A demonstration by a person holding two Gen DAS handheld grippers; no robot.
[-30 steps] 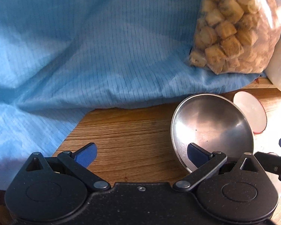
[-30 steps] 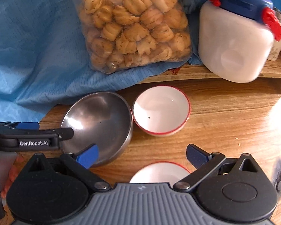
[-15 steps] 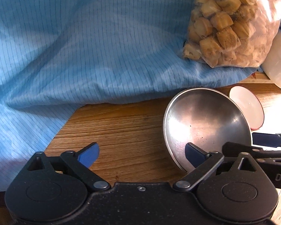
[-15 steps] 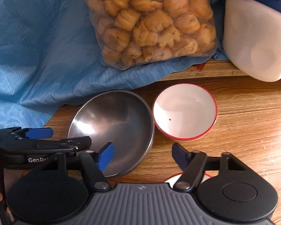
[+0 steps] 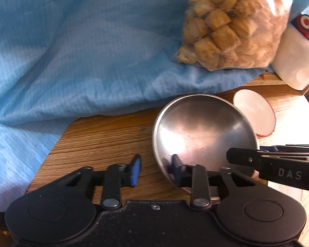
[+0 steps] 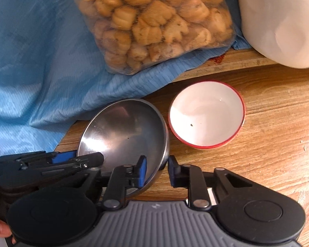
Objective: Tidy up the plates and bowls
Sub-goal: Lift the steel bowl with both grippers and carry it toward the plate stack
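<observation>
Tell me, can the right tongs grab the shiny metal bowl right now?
Probably yes. The right tongs are open with one finger inside the metal bowl and one outside its rim, nothing between. The left tongs straddle the opposite rim.

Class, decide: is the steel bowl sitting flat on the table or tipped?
Tipped. In the right wrist view the steel bowl leans with its mouth turned toward the white bowl, and the right gripper straddles its lower rim.
</observation>
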